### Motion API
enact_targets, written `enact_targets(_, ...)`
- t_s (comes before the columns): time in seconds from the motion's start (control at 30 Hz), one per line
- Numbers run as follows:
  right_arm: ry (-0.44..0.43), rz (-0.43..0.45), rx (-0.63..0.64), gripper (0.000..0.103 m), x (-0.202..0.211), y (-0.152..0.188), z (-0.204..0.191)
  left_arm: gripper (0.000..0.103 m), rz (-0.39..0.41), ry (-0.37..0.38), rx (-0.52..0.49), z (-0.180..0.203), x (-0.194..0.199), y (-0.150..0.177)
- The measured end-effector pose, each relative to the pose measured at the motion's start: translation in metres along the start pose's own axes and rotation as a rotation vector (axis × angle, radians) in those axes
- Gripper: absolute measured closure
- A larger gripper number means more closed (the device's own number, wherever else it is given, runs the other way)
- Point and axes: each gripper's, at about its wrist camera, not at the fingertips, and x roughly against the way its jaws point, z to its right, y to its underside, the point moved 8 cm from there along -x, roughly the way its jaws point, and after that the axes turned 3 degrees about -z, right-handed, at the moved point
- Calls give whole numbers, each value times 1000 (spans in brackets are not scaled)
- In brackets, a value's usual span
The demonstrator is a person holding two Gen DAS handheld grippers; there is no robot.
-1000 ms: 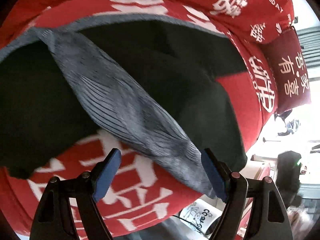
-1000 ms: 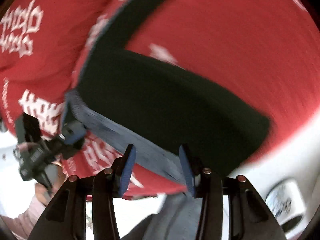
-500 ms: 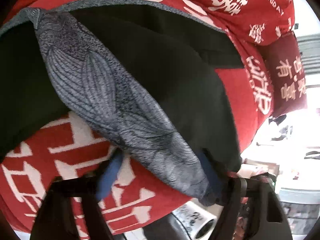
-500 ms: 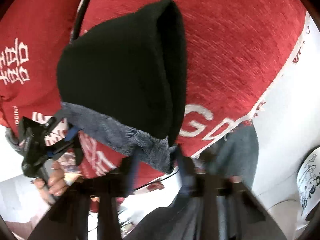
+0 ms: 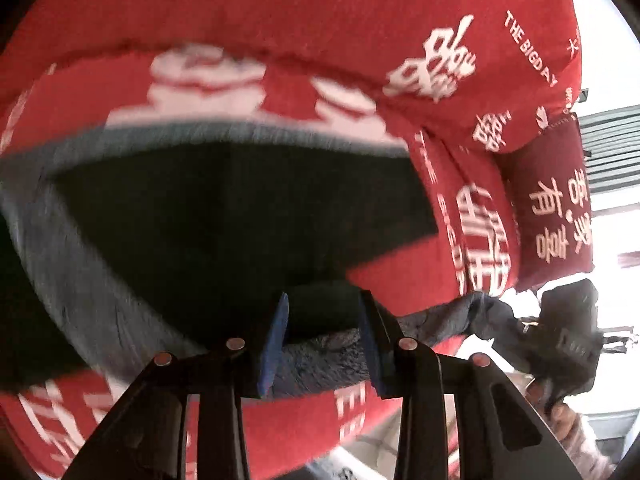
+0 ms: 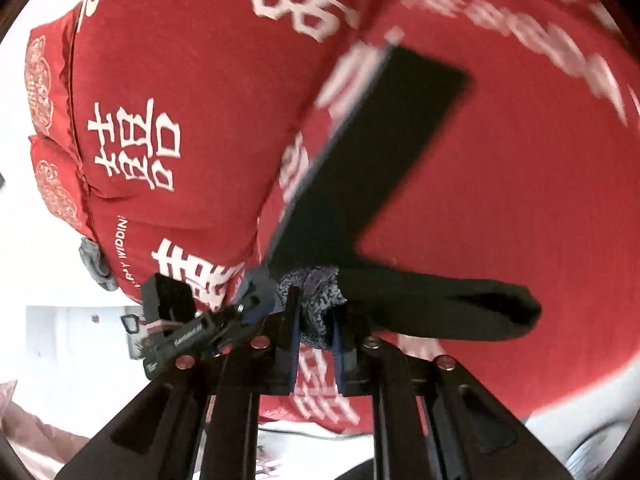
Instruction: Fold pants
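- While the left wrist view is smeared by blur, we can make out the black pants spread over a red cover printed with white characters
- We see the grey waistband of the pants lying between the blue pads of our left gripper; the pads stand a moderate way apart with the fabric filling the gap, and we cannot tell whether they press on it
- We follow that grey band off to the right in this view, where its end is caught in the other gripper's dark body beside a hand
- We note a dark red cushion with pale characters standing at the right, touching the red cover
- From the right wrist view we see our right gripper with its pads drawn close, clamped on a bunched grey patterned piece of waistband
- We see one black pant leg lying flat on the red cover and running up and away from the gripper, while another black part stretches to the right of the pads and looks folded over at its far end
- We can pick out the left gripper just to the left of the right one, at the same grey band
- We spot a small grey object at the left edge of the cover, too unclear to name
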Motion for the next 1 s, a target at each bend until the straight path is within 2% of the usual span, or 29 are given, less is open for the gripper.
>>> enact_targets(0.1, 22, -7, 42, 89, -5, -57, -11, 66, 64, -52, -4, 4, 7, -36)
enact_targets(0.13, 36, -12, 62, 89, -10, -78, -15, 62, 82, -68, -7, 4, 12, -47)
enact_targets(0.17, 52, -18, 77, 89, -14, -94, -15, 46, 104, -76, -6, 4, 18, -58)
enact_targets(0.23, 93, -33, 97, 89, -23, -121, -14, 28, 162, -90, 8, 1, 33, -74)
enact_targets(0.27, 106, -40, 100, 89, -26, -129, -10, 28, 199, -111, 8, -2, 44, -81)
enact_targets(0.33, 145, -58, 104, 88, -36, -146, -3, 28, 217, -154, 7, -11, 56, -88)
enact_targets(0.4, 194, -72, 108, 83, -47, -160, 2, 27, 229, -210, 22, -22, 63, -90)
enact_targets(0.47, 263, -83, 118, 70, -54, -169, 8, 27, 215, -277, 41, -41, 66, -85)
enact_targets(0.5, 290, -80, 136, 46, -54, -175, 7, 27, 203, -312, 51, -51, 65, -80)
enact_targets(0.53, 317, -57, 164, 27, -50, -177, 5, 27, 188, -341, 61, -60, 63, -75)
enact_targets(0.6, 358, -2, 210, 27, -36, -178, 1, 27, 148, -387, 92, -79, 55, -62)
enact_targets(0.67, 402, 29, 202, 27, -19, -171, 8, 27, 110, -416, 135, -97, 45, -45)
enact_targets(0.7, 424, 40, 173, 28, -11, -168, 17, 27, 90, -432, 162, -106, 40, -35)
enact_targets(0.73, 444, 46, 112, 34, -3, -159, 33, 27, 76, -441, 183, -113, 36, -29)
enact_targets(0.87, 434, 15, -48, 48, -1, -138, 81, 27, 47, -457, 234, -126, 22, -12)
enact_targets(0.9, 430, 12, -69, 54, -5, -139, 87, 27, 46, -460, 233, -126, 20, -12)
enact_targets(0.93, 423, 10, -84, 80, -9, -141, 92, 27, 46, -463, 227, -124, 17, -15)
enact_targets(0.97, 409, 9, -86, 94, -13, -142, 92, 27, 48, -467, 219, -123, 16, -16)
enact_targets(1.0, 384, -1, -90, 95, -17, -144, 92, 27, 49, -479, 202, -122, 14, -16)
